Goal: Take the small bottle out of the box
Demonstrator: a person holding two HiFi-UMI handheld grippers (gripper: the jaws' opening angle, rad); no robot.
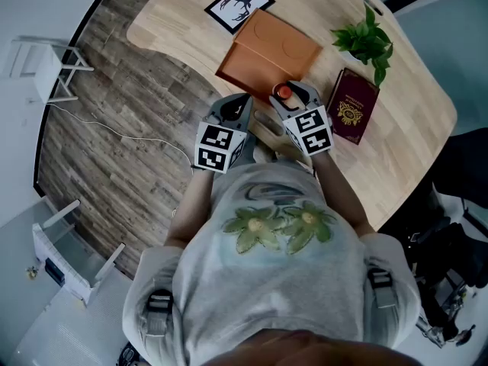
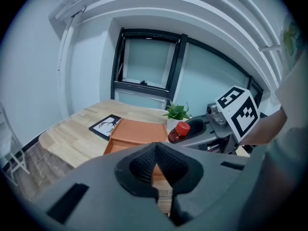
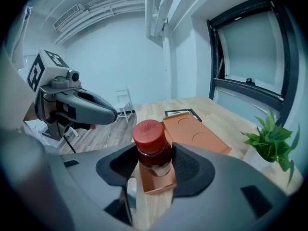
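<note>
The fingers of my right gripper are clamped on the small bottle. Their ribbed faces press its dark body from both sides just under the red cap, so the cap works as a lip against slipping and the bottle hangs upright. My left gripper has its fingers drawn together on nothing. Through the notch between them I see only a sliver of orange. I judge it is parked there to be out of the way, since one gripper is enough for this lift.

Outward from the grip, the box lies open on the wooden surface. In the right gripper view its shallow tray shows just below and behind the bottle. In the left gripper view the bottle sits raised above the box and apart from it, so I take the removal as done, bar setting it down. From the head view a potted plant and a dark red booklet lie to the right, and a framed print lies beyond the box. The bare wood on the box's left looks the safest landing spot
</note>
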